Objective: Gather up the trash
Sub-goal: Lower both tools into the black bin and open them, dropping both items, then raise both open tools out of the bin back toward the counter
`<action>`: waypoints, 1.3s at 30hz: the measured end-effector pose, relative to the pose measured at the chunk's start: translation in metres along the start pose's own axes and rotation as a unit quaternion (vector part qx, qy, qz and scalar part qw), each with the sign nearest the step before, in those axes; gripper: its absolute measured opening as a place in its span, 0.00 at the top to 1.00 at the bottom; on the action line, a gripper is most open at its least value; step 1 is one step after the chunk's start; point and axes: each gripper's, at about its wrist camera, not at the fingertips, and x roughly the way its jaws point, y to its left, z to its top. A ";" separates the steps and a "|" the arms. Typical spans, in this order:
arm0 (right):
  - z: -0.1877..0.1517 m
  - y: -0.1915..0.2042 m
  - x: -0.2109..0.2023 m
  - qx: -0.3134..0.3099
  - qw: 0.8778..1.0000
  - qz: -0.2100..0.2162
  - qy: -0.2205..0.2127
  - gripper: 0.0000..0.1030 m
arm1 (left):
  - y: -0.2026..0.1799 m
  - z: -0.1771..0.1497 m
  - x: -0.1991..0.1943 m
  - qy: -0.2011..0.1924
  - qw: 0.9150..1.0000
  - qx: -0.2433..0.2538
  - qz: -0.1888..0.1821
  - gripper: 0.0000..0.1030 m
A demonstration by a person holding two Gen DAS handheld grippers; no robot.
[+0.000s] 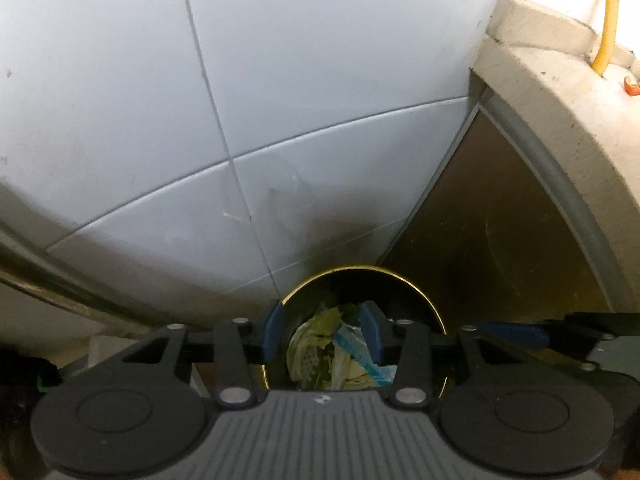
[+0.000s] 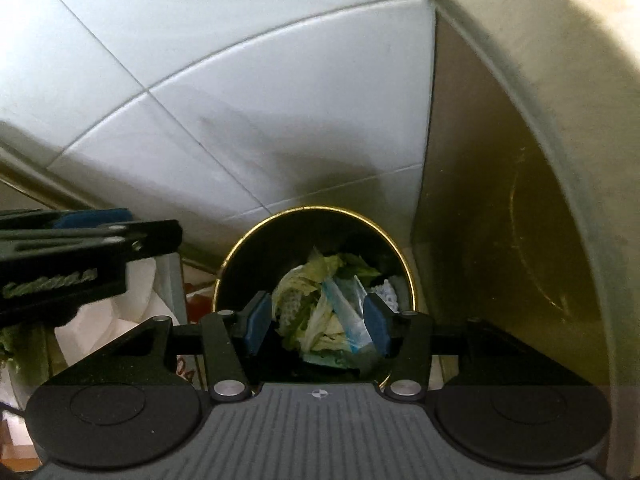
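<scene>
While I look down through both cameras, I see a round black bin (image 2: pixel 240 252) with a thin gold rim, standing on the floor right by a white tiled wall (image 2: pixel 248 80). It sits in the corner where that wall meets a brown panel (image 2: pixel 500 208) under a pale stone bench (image 1: pixel 552 92).

My left claw (image 1: pixel 322 336) hangs over the bin's mouth. Its two blue pads (image 1: pixel 273 332) are spread apart, and nothing is between them. I only see the trash far below in the gap.

My right claw (image 2: pixel 318 320) hangs over the bin too, just beside the left one. Its blue pads (image 2: pixel 256 320) are spread wider, and they hold nothing either. In the right camera, the left claw shows as a black arm sticking in from the left side.

The trash (image 2: pixel 312 304) lies inside the bin. It is a heap of pale green leaves, like lettuce. A clear blue plastic wrapper (image 2: pixel 348 312) lies on top of the leaves. A small white lacy bit (image 2: pixel 386 290) lies at the right side of the heap.

Up on the bench, a yellow pipe (image 1: pixel 608 16) runs upward, and a small orange thing (image 1: pixel 632 86) sits near it. Left of the bin, I see something white (image 2: pixel 132 316), but it is too blurry for me to tell what it is.
</scene>
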 end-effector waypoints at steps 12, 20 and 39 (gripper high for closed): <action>-0.006 0.006 -0.057 -0.014 0.998 -0.013 -0.055 0.32 | -0.014 -0.002 -0.025 -0.069 0.996 0.052 0.023 0.58; -0.015 0.006 -0.080 -0.020 0.996 -0.027 -0.085 0.31 | -0.020 -0.007 -0.043 -0.102 0.992 0.070 0.031 0.57; -0.027 0.003 -0.144 -0.038 0.987 -0.034 -0.154 0.24 | -0.030 -0.010 -0.068 -0.143 0.987 0.066 0.022 0.49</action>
